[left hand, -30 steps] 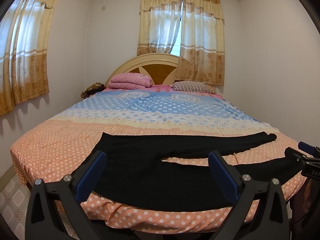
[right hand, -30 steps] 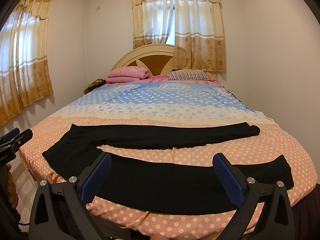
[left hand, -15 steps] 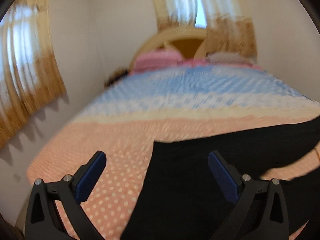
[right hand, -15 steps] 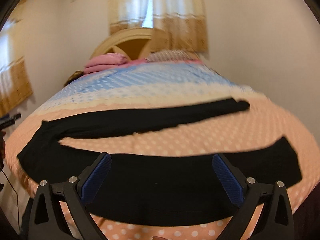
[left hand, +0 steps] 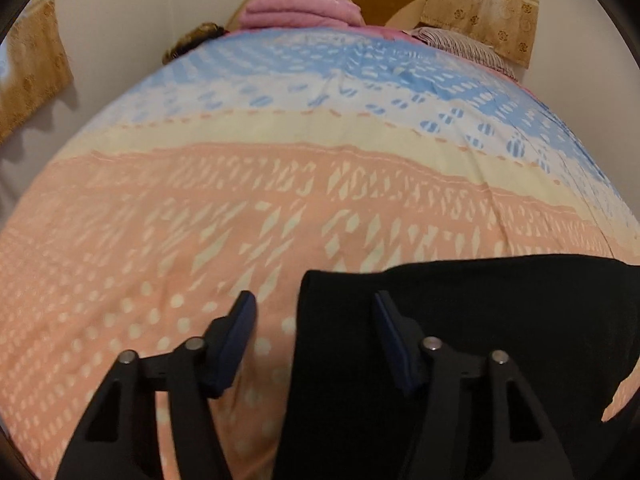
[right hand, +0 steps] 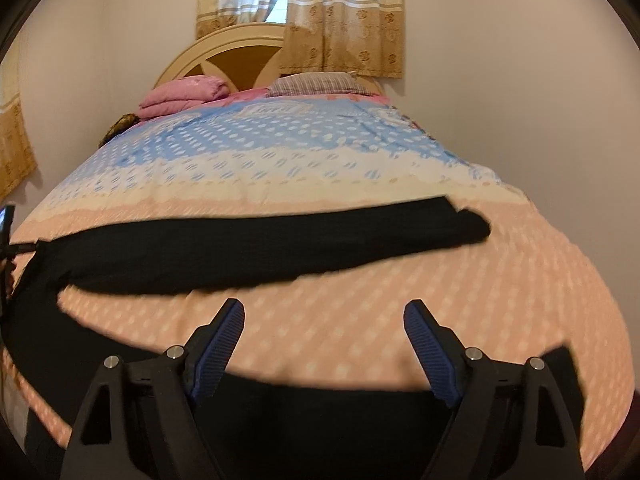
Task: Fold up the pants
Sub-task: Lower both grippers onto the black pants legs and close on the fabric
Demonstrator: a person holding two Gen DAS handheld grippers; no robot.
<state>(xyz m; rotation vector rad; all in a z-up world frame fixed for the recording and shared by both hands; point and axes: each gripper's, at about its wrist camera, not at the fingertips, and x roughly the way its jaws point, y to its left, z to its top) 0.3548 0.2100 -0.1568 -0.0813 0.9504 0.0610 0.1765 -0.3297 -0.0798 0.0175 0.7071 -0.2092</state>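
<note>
Left gripper point(left hand: 314, 312) half-closing, straddling pants point(left hand: 460, 340) waist edge, not pinching; right gripper point(right hand: 324, 320) narrowing, empty (near leg cut off below).

One pair of black pants point(right hand: 248, 248) lies on the bed, with two legs showing in the right wrist view: the far leg point(right hand: 360, 236) and the near leg point(right hand: 320, 412). There is one bed point(right hand: 400, 320), under one bedspread point(left hand: 240, 208) banded in three colours: blue, cream and peach. One wooden headboard point(right hand: 240, 52) stands behind it. At its head lie one folded pink blanket point(right hand: 184, 94) and one striped pillow point(right hand: 316, 82). Two curtained windows show: one behind the headboard point(right hand: 304, 8), one on the left wall point(left hand: 32, 76). Two grippers are in view, the left gripper point(left hand: 314, 310) and the right gripper point(right hand: 324, 316), each with two blue-padded fingers point(right hand: 424, 332).
</note>
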